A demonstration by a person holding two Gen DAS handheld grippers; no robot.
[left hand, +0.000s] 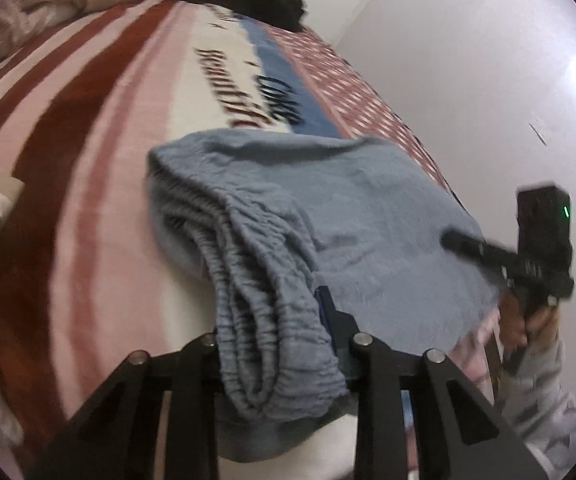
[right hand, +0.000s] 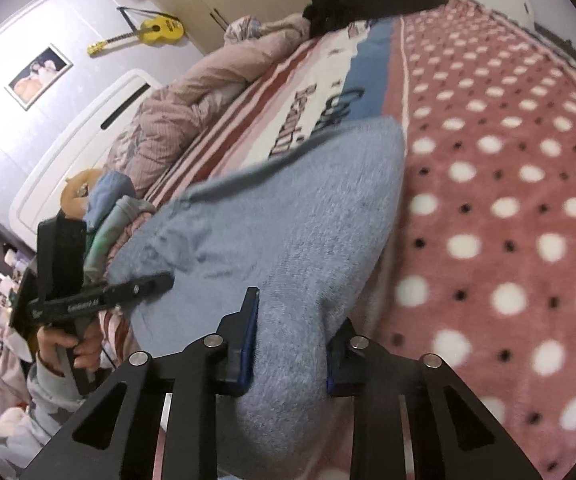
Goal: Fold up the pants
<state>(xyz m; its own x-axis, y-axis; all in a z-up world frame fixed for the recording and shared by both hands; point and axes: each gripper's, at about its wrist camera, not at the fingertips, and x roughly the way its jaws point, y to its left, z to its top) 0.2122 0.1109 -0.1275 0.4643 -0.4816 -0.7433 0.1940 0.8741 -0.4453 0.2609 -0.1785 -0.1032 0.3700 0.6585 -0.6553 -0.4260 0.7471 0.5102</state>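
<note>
With both grippers pinching the pants [left hand: 328, 208], a fold looks ready. Left gripper [left hand: 283, 344] bites the waistband at six o'clock; right gripper [right hand: 290, 344] clamps the opposite edge.

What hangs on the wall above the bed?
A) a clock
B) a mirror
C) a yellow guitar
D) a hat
C: the right wrist view shows a yellow guitar on the wall beside a framed picture.
</note>
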